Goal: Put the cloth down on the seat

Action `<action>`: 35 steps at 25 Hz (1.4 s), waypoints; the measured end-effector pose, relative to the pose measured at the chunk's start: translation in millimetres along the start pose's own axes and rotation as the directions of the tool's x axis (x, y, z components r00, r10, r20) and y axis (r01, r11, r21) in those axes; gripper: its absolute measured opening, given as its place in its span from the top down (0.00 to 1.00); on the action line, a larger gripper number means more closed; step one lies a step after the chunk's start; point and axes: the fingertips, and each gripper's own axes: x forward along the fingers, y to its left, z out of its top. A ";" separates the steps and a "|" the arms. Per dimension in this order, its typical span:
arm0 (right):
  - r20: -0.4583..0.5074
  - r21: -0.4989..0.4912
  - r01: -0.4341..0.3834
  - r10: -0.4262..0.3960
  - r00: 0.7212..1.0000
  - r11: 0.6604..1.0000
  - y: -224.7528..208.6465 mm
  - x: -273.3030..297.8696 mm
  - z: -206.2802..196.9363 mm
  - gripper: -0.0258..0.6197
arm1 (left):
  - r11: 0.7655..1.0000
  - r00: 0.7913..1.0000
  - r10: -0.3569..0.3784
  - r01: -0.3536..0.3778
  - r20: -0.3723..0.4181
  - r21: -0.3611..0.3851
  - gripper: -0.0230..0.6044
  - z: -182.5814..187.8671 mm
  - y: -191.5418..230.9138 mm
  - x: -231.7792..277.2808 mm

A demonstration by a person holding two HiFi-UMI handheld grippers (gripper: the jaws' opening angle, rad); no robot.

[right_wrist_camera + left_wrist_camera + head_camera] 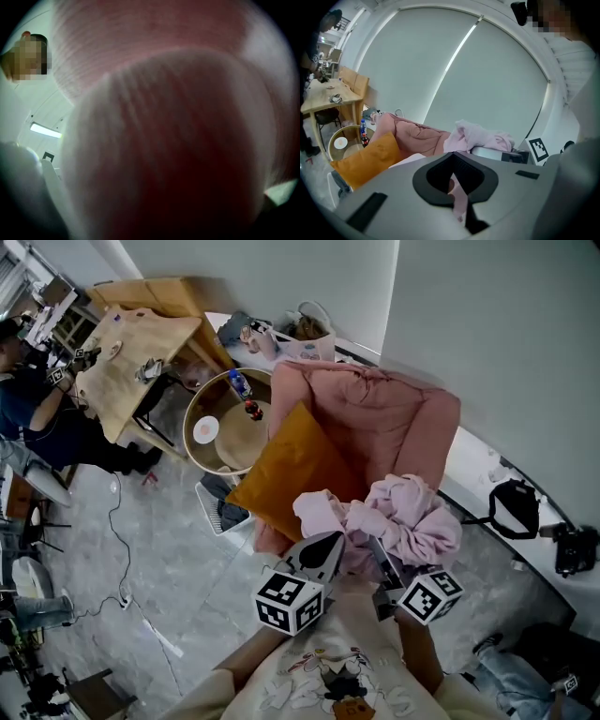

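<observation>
A crumpled pale pink cloth hangs bunched over the front of the pink armchair, held up between both grippers. My left gripper is at the cloth's left end. In its own view its jaws are shut on a thin strip of the cloth. My right gripper reaches up into the underside of the bundle, its jaws buried in fabric. The cloth fills the whole right gripper view. An orange cushion leans across the seat's left side.
A round side table with a bottle stands left of the armchair. Further left a person sits at a wooden table. A black bag lies on the floor at the right, and a cable runs along the floor at the left.
</observation>
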 end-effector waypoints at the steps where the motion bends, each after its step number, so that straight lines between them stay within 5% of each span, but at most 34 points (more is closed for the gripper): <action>1: -0.003 0.001 0.001 -0.001 1.000 1.000 -4.0 3.1 3.7 0.60 | 1.000 1.000 0.006 -0.006 -0.003 0.002 0.96 1.8 -0.7 2.4; 10: -0.016 0.001 -0.012 0.012 1.000 1.000 -22.8 25.4 22.8 0.60 | 0.999 0.999 0.051 -0.051 -0.005 -0.009 0.96 16.8 13.3 17.2; 35: -0.020 -0.006 0.052 -0.052 0.998 0.999 -24.0 114.6 39.6 0.59 | 1.000 0.998 -0.022 0.022 -0.065 -0.002 0.96 45.3 96.7 68.6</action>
